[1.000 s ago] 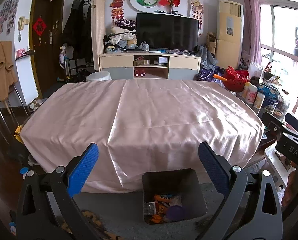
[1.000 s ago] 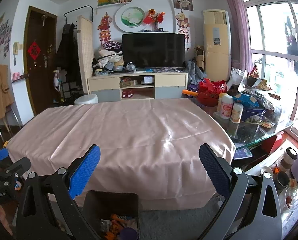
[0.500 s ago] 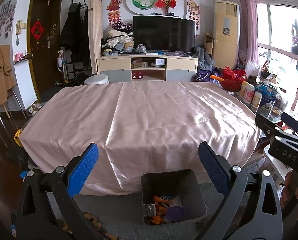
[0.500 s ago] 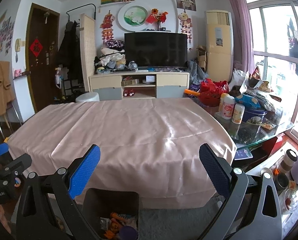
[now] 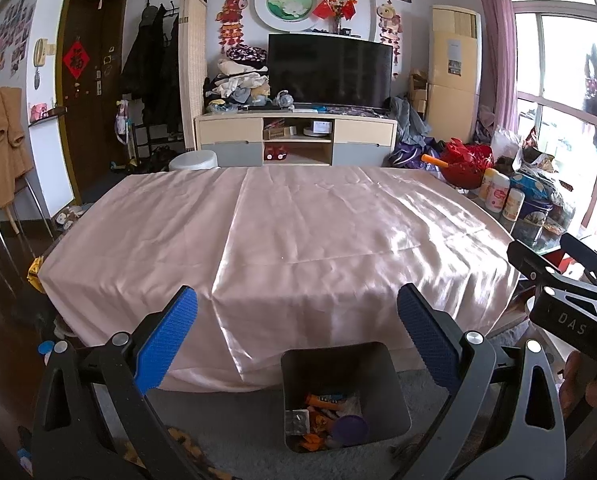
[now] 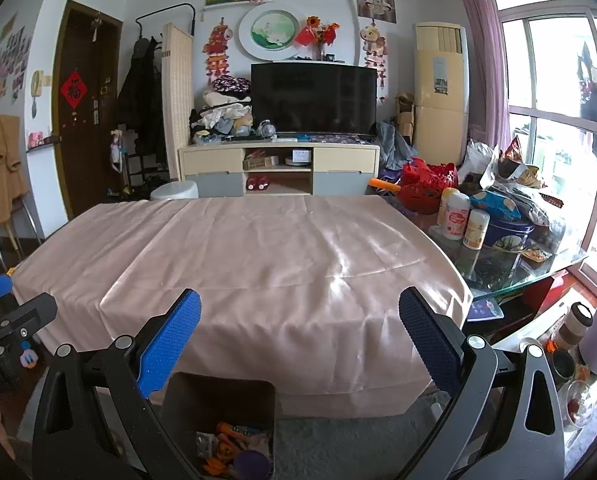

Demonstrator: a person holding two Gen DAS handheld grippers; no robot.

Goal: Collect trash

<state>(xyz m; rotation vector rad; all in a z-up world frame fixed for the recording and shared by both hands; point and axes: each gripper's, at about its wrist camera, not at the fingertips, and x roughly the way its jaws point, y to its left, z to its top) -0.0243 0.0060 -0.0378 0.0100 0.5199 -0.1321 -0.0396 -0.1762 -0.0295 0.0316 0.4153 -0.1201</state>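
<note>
A living room with a dark door (image 5: 92, 92) on the left and a large window (image 6: 554, 128) on the right. A table (image 5: 282, 236) draped in smooth pink cloth fills the middle, its top bare. Behind it stand a TV (image 5: 330, 70) on a low cabinet (image 5: 296, 140). On the grey carpet at the table's near edge sits a dark bin (image 5: 344, 396) holding wrappers (image 5: 322, 414). The left gripper (image 5: 296, 338) and right gripper (image 6: 298, 340) hover above it, fingers spread wide, holding nothing.
</note>
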